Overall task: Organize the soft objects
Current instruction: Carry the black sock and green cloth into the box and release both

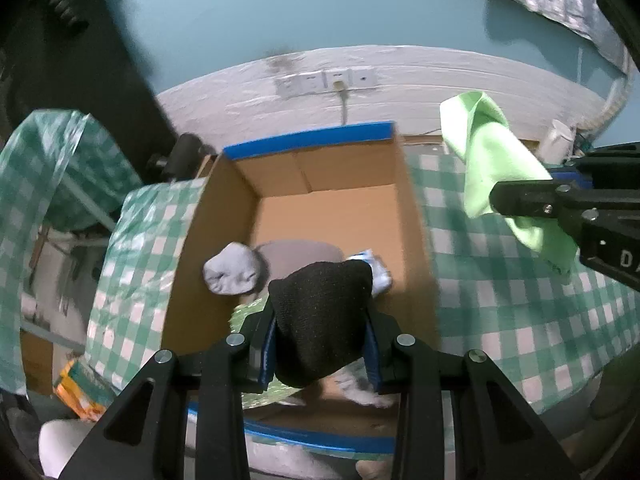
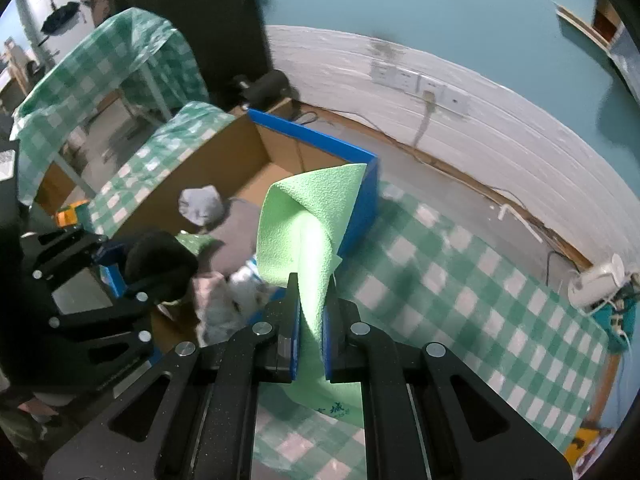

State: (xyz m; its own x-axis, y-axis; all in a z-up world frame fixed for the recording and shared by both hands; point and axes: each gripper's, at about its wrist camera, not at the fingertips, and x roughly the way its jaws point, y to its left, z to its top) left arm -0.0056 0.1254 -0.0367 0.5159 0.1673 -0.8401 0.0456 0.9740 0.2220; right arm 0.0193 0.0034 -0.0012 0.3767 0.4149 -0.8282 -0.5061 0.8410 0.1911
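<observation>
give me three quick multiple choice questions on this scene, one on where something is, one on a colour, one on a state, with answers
1. Where is the grey sock?
A. inside the cardboard box
B. on the floor
C. on the wall sockets

2. What colour is the cloth in the right hand-held gripper?
A. red
B. light green
C. black

3. What is the state of the left hand-held gripper?
A. wide open and empty
B. shut on a black knitted item
C. lying on the table

Answers:
1. A, the grey sock lies within the walls of the cardboard box.
2. B, the cloth rising from the right hand-held gripper is light green.
3. B, the left hand-held gripper has its blue pads pressed on both sides of the black knitted item.
</observation>
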